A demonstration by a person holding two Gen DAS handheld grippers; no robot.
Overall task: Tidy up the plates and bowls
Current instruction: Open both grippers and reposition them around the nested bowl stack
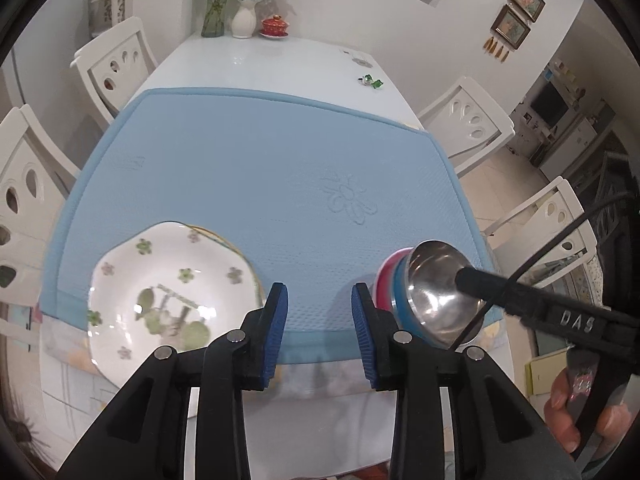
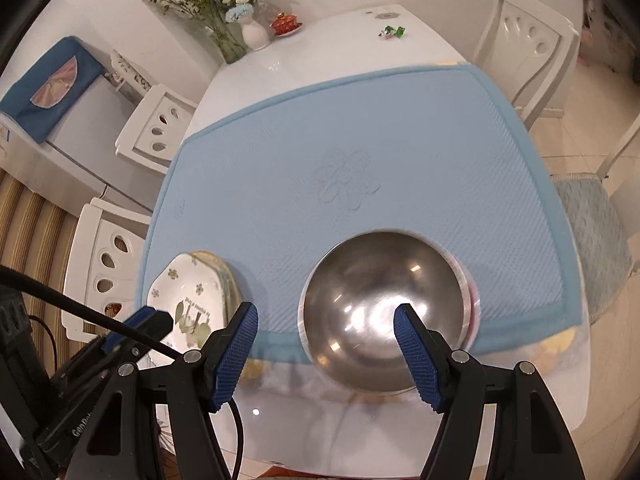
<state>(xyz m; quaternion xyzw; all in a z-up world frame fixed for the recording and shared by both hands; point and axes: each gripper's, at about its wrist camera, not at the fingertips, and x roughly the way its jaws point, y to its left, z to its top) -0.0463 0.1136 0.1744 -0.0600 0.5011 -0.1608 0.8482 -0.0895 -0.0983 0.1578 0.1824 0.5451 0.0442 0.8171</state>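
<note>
I find white floral plates [image 1: 168, 296] stacked left, steel bowl [image 2: 384, 312] nested on apparently two coloured bowls [image 1: 386, 286]; left gripper [image 1: 320, 332] narrow and empty, right gripper [image 2: 326, 354] wide, empty.

The left tongs [image 1: 319, 307] hang over the near edge of the worktop [image 1: 256, 60], their blue pads apart with nothing between them. A stack of flowered plates [image 1: 160, 300] sits at the near left corner of the blue mat [image 1: 260, 168]. At the near right corner, a steel bowl [image 1: 436, 296] is tilted in a blue and a pink bowl, one finger [image 1: 480, 280] of the right tongs inside it. A hand [image 1: 568, 412] grips the handle.
</note>
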